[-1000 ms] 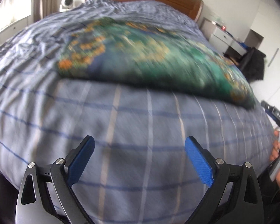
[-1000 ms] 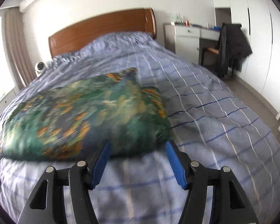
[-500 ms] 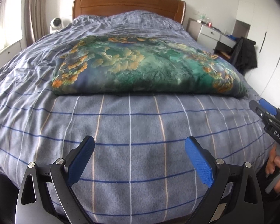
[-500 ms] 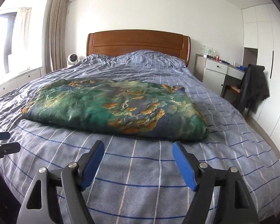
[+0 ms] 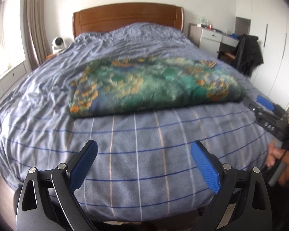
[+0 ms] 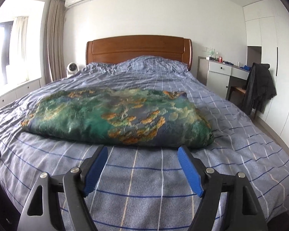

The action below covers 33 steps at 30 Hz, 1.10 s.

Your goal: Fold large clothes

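While both tools hang over the near end of the bed (image 6: 240, 127), the folded cloth (image 6: 113, 119) lies across the middle of it — a thick, flat bundle with a green, teal and orange pattern, resting on the blue checked cover (image 6: 144, 175). Its long folded edge faces the cameras, and its right end is thicker and rounder than the left. From the right wrist view, the right gripper (image 6: 142, 168) has its two blue pads standing wide apart with nothing between them; they are just before the near edge of the cloth but do not touch it. From the left wrist view, the left gripper (image 5: 143, 166) is also spread wide and empty, and it is clearly apart from the cloth, above the bare checked cover. This view is a little blurred, so fine folds of the cloth cannot be told. At its right edge the other tool appears from the side, held by a hand (image 5: 283, 165) — its blue pad is near the right end of the bundle. Behind the bed stands a wooden headboard (image 6: 138, 48). A small white fan (image 6: 72, 68) is at the left of it, and at the right a white desk (image 6: 219, 73) with a dark jacket (image 6: 260, 84) hung over a chair.
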Motion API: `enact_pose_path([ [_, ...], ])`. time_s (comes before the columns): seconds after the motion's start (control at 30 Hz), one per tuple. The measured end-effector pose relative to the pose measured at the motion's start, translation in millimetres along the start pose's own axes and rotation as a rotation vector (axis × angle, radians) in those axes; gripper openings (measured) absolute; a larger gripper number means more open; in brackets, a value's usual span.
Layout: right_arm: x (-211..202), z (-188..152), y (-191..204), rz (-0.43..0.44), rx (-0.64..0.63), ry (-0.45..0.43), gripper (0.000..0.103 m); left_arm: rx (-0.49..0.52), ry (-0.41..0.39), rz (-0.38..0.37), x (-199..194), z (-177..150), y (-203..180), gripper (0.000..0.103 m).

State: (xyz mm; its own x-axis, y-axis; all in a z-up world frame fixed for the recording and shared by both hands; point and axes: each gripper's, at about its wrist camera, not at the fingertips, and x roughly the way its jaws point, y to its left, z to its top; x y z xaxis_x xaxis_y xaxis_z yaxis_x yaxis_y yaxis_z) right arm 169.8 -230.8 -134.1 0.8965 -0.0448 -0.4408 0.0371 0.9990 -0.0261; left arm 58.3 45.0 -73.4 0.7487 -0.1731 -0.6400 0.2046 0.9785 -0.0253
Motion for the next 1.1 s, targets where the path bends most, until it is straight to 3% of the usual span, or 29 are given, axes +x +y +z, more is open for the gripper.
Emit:
enact_pose_path([
  [0.13, -13, 7, -7, -0.016, 0.013, -0.034, 0.077, -0.03, -0.012, -0.078, -8, 17, -2, 0.101],
  [0.37, -23, -1, -27, -0.034, 0.04, -0.028, 0.078, 0.037, 0.073, -0.21, 39, 78, -14, 0.102],
  [0.57, -6, -13, -38, -0.028, 0.102, 0.029, 0.079, 0.021, 0.103, -0.13, 86, 103, -9, 0.102],
  [0.77, 9, -24, -33, -0.012, 0.071, 0.079, 0.079, -0.108, 0.118, -0.177, 96, 76, -3, 0.102],
  [0.93, 23, -30, -27, -0.001, 0.065, 0.123, 0.079, -0.054, 0.159, -0.146, 109, 66, -7, 0.102],
  [1.1, 24, -33, -21, -0.001, 0.046, 0.12, 0.079, -0.089, 0.149, -0.14, 117, 76, 6, 0.102],
])
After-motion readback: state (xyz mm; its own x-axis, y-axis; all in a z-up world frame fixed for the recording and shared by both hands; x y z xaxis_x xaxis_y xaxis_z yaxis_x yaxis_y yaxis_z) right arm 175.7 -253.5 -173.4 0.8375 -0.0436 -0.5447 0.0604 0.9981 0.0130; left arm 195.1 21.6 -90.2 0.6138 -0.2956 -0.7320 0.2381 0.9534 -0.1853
